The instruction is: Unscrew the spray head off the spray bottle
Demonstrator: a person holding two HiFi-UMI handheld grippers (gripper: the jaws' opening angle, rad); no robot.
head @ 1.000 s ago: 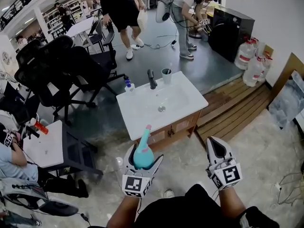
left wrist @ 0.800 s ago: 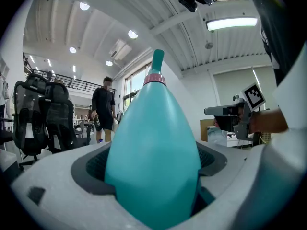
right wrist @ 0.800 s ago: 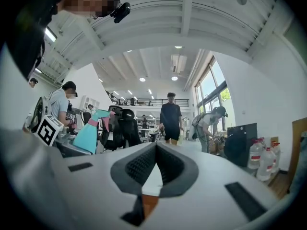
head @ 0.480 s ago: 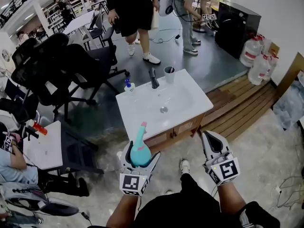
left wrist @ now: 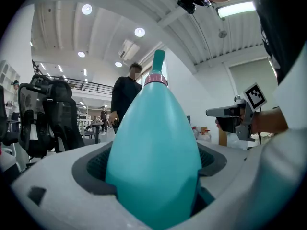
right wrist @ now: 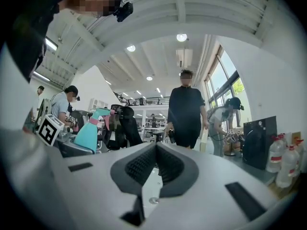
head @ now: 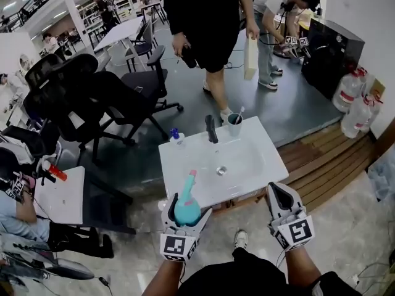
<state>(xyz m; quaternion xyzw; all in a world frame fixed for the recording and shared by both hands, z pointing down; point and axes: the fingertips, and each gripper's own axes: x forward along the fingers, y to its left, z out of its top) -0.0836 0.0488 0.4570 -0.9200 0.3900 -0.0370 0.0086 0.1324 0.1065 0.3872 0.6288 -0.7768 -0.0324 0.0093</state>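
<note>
Sink surface [head: 247, 159] ahead; L tongs [head: 188, 206] clamped on teal spray bottle [left wrist: 153, 147] near its front edge, R tongs [head: 278, 191] there too, closed together.

Left hand-held gripper [head: 191, 203]: pale grey moulded shell with dark grey ribbed pads [left wrist: 94, 165].
Right hand-held gripper [head: 276, 187]: same pale grey shell and dark ribbed pads [right wrist: 142, 166], with one small silver screw [right wrist: 153, 201] and black rectangular slots [right wrist: 243, 194].
Marker cubes [head: 178, 246]: white faces printed with black square patterns, one cube per gripper.
Top [head: 247, 279]: black.
Shoe [head: 241, 238]: light-coloured.
Head camera [right wrist: 123, 9]: small, black.
</note>
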